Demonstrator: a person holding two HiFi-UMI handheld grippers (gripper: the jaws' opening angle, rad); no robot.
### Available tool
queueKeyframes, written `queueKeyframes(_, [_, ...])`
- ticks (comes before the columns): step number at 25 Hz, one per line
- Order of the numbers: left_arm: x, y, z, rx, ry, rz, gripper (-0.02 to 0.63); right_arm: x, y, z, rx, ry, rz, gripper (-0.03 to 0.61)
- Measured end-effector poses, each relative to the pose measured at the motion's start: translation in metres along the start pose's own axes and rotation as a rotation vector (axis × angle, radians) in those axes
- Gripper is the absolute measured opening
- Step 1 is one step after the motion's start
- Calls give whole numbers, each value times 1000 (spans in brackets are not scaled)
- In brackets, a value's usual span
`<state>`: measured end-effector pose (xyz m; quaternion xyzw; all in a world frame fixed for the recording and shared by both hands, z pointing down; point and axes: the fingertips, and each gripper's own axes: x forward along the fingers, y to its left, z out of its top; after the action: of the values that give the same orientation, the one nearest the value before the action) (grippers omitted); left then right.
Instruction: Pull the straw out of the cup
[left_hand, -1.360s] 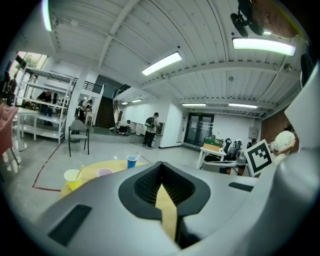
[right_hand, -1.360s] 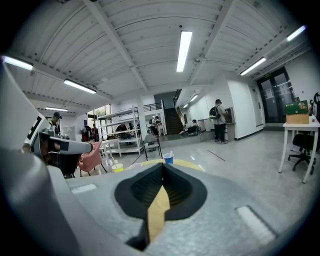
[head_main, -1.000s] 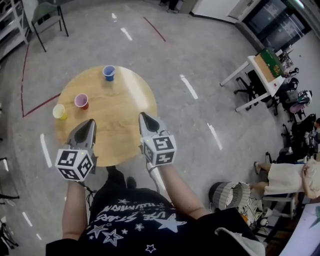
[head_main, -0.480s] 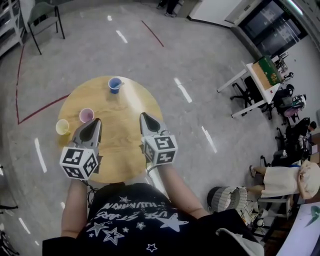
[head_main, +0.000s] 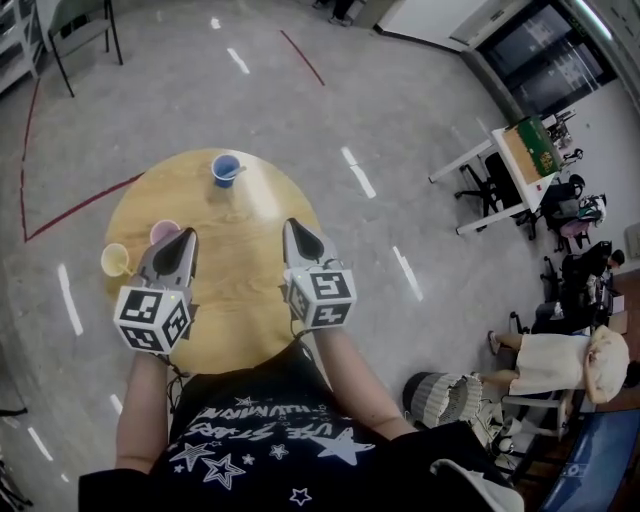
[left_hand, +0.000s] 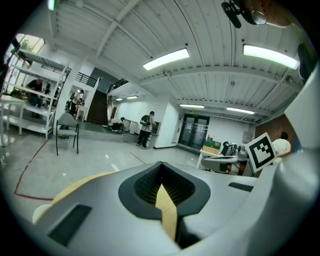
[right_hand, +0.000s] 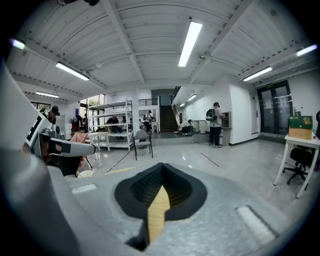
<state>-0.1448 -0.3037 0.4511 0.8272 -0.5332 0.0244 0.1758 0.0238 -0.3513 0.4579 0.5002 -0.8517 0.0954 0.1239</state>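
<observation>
Grippers sit low over the near half of a round wooden table (head_main: 235, 290), side by side and apart. The left gripper (head_main: 186, 236) has its jaws pressed together at the tips, with nothing between them. The right gripper (head_main: 290, 226) is the same, tips meeting and empty. In each gripper view only a thin wedge of tabletop shows behind the joined tips. Each carries a cube with black-and-white square markers, patterns only, no letters. The blue cup (head_main: 225, 169) stands at the far side of the table, well apart from both grippers. A thin pale piece, seemingly the straw (head_main: 239, 173), leans out over its right rim. The pink cup (head_main: 161, 231) stands just beside the left gripper's tip, partly hidden by it. The yellow cup (head_main: 115, 260) is near the table's left edge, a little left of the pink one. The person's black shirt (head_main: 270, 440) bears white stars and white lettering, seen upside down; it cannot be read with certainty. Off to the right a white desk (head_main: 478, 185) holds a green box (head_main: 532, 148) whose print is too small to read. A red line (head_main: 70, 205) runs across the grey floor, left of the table.
</observation>
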Motion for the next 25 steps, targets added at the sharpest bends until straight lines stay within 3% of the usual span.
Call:
queueKeyframes(5, [24, 9, -5, -19, 1, 98, 5, 35, -27, -5, 3, 17, 83, 0])
queueKeyframes(14, [43, 27, 1, -53, -1, 295, 5, 108, -30, -2, -22, 84, 328, 2])
queueKeyframes(22, [44, 38, 0, -70, -2, 427, 5, 150, -31, -11, -22, 140, 430, 6])
queueKeyframes(24, [44, 40, -1, -71, 3, 448, 5, 158, -28, -14, -26, 154, 461, 73])
queueKeyframes(25, [45, 41, 0, -71, 7, 457, 5, 163, -27, -15, -28, 162, 474, 74])
